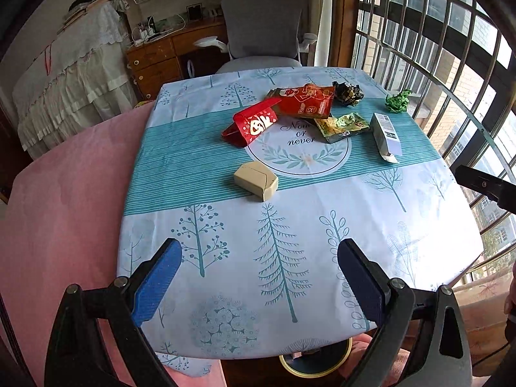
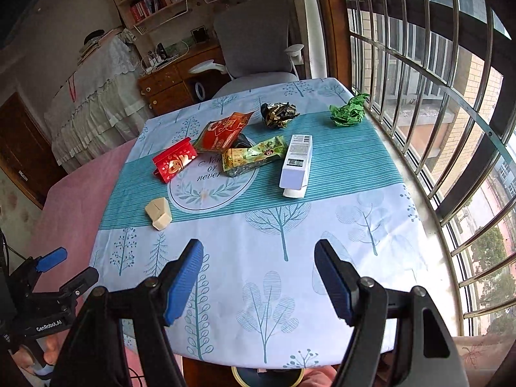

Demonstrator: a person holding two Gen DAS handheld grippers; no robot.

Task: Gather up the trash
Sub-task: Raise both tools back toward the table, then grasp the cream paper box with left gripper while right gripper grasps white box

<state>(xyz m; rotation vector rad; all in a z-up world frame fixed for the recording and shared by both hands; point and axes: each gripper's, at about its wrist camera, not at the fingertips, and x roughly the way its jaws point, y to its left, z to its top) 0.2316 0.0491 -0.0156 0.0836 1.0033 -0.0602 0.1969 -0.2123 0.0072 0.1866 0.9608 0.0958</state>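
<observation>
Trash lies around the middle of the tree-print tablecloth (image 1: 290, 258): a beige box (image 1: 256, 180) (image 2: 158, 211), a red box (image 1: 253, 122) (image 2: 175, 161), a red snack bag (image 1: 306, 100) (image 2: 224, 132), a green snack bag (image 1: 342, 125) (image 2: 254, 156), a white carton (image 1: 387, 137) (image 2: 296, 164), a dark crumpled wrapper (image 1: 348, 93) (image 2: 279, 114) and a green paper ball (image 1: 398, 100) (image 2: 348, 109). My left gripper (image 1: 261, 274) hangs open over the near part of the cloth, holding nothing. My right gripper (image 2: 258, 277) is open and empty too, well short of the trash.
A grey office chair (image 1: 264, 25) stands at the table's far side. Window bars (image 2: 419, 96) run along the right edge. Pink cloth (image 1: 64, 193) covers the left. A round gold-rimmed object (image 1: 316, 359) sits below the near table edge.
</observation>
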